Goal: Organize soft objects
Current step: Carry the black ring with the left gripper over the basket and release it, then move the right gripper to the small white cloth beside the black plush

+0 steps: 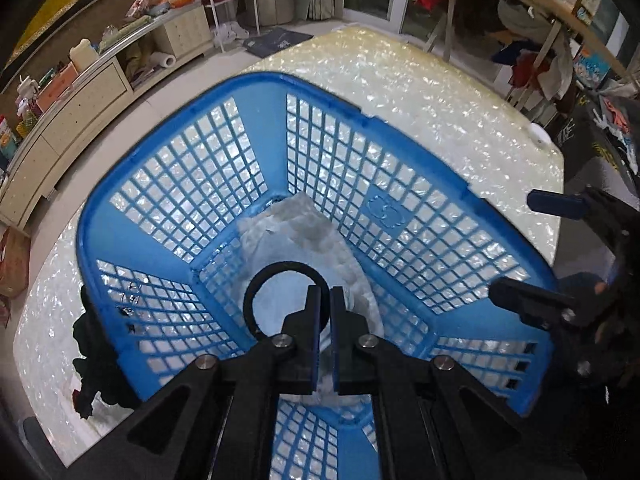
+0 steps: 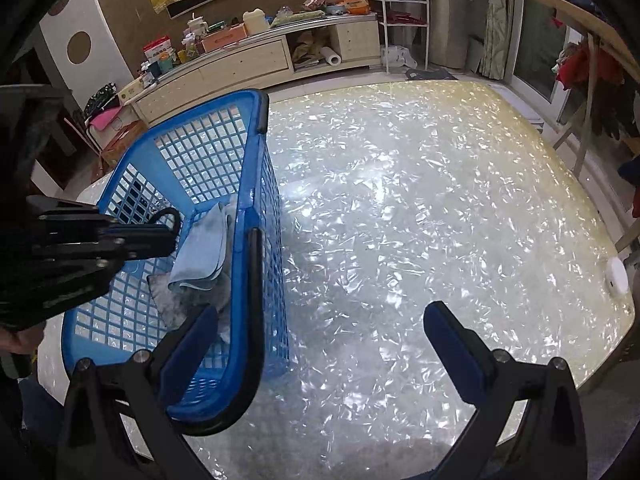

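The left gripper (image 1: 325, 312), closed on a light cloth (image 1: 296, 236), hangs directly above the blue basket (image 1: 160, 184); the right gripper (image 2: 320, 344) waits open beside it.

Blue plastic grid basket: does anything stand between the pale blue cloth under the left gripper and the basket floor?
Nothing visible blocks it. The pale blue cloth already hangs inside the blue plastic grid basket, below the shut left gripper; only a grey cloth lies beneath.
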Action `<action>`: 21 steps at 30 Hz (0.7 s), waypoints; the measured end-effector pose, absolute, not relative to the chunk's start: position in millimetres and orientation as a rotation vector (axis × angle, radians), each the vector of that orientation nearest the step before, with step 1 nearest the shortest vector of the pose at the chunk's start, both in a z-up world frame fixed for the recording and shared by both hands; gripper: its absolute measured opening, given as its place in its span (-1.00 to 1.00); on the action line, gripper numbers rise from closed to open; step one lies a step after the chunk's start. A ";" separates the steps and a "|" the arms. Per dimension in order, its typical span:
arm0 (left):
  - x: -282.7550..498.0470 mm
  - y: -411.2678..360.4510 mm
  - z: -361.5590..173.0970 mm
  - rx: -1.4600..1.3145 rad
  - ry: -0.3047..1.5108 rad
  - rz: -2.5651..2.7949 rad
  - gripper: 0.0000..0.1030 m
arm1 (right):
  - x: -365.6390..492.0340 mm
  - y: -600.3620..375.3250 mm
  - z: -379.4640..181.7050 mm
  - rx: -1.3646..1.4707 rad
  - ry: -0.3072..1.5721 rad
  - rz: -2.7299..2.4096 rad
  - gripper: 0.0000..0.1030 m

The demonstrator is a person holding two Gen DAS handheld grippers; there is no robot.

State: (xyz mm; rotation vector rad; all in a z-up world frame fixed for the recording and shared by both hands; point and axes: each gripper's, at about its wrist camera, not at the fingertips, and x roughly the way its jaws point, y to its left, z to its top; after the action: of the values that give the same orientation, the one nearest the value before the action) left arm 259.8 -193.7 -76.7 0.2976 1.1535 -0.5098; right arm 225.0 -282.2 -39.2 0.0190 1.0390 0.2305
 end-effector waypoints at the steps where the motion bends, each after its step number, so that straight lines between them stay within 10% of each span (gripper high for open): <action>1: 261.5 -194.8 -80.0 0.297 1.162 -0.510 -0.94 | 225.2 -281.7 -39.6 0.021 1.041 0.233 1.00; 6: 271.4 -197.7 -87.7 0.297 1.194 -0.505 -0.91 | 228.2 -281.6 -44.5 0.032 1.054 0.239 1.00; 8: 271.0 -199.9 -87.2 0.319 1.182 -0.488 -0.30 | 229.5 -282.3 -45.9 0.035 1.057 0.240 1.00; 13: 267.1 -201.5 -84.4 0.340 1.168 -0.488 0.19 | 227.9 -282.6 -47.2 0.040 1.063 0.241 1.00; 21: 244.1 -185.4 -57.3 0.315 1.107 -0.456 0.21 | 219.7 -279.1 -34.6 0.026 1.049 0.235 1.00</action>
State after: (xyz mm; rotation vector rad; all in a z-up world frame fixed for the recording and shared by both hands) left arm 244.1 -185.4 -57.3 0.3149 1.1066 -0.4557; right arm 219.7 -279.1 -34.6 0.0263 1.0491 0.2351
